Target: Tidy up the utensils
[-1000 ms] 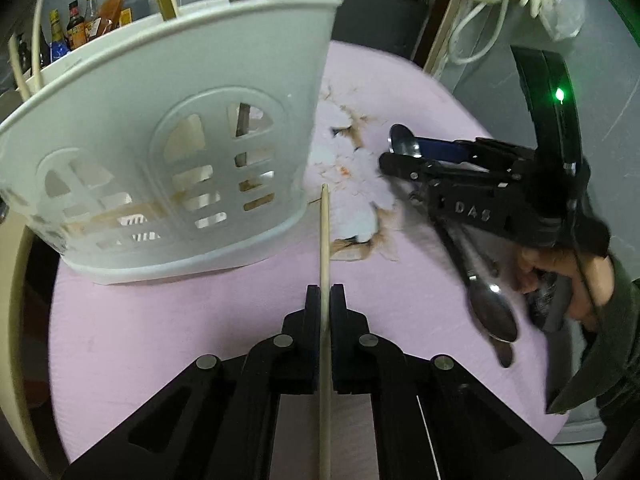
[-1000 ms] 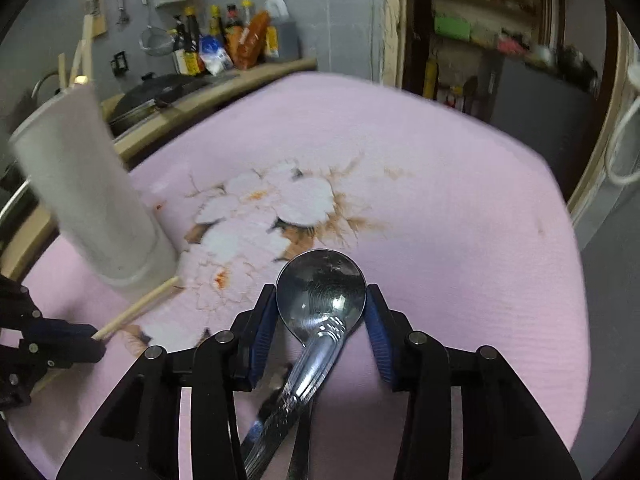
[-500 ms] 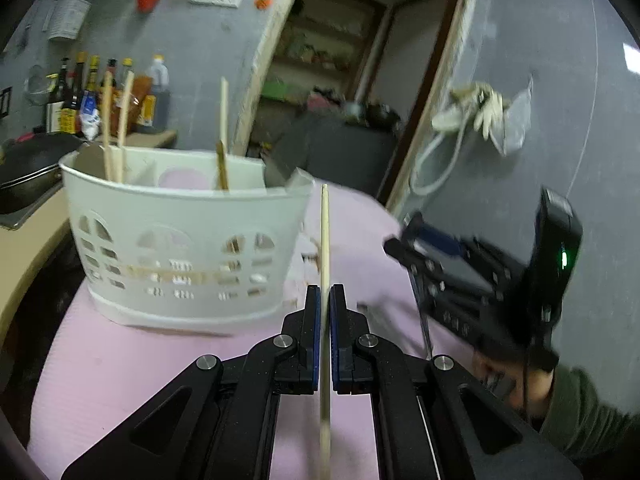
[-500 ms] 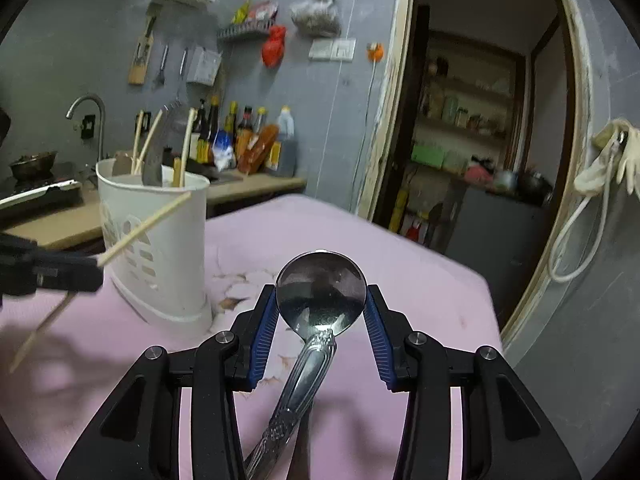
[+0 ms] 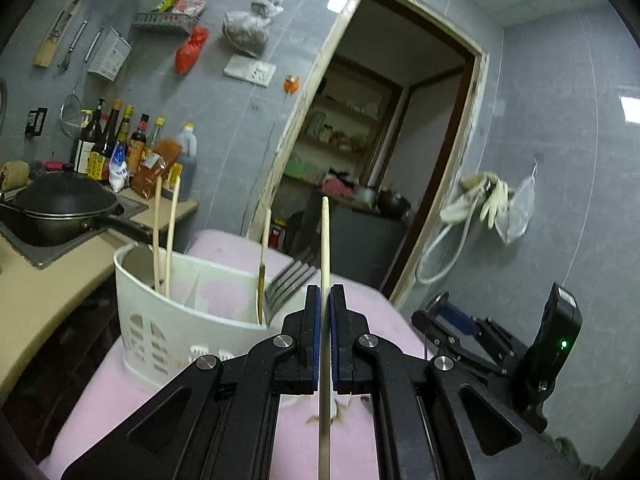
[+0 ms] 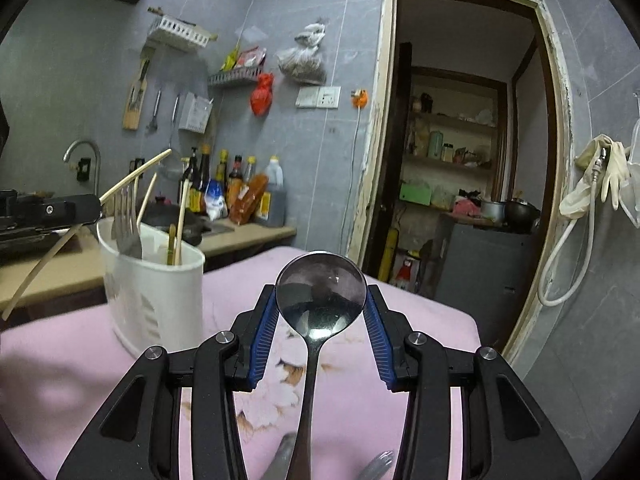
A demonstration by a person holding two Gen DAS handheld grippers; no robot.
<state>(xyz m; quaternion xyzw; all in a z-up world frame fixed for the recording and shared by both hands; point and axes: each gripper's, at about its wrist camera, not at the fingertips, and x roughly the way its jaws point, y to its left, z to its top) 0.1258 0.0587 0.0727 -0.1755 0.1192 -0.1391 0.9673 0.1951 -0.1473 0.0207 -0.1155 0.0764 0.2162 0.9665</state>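
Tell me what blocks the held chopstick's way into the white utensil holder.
Nothing visible blocks it. The left tool holds the chopstick in the air near the utensil holder. The holder's top is open; chopsticks and a fork already stand inside, leaving room between.

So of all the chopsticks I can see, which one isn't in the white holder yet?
The chopstick pinched in the left hand-held gripper. It is held in the air beside the white holder, while the other chopsticks stand inside it.
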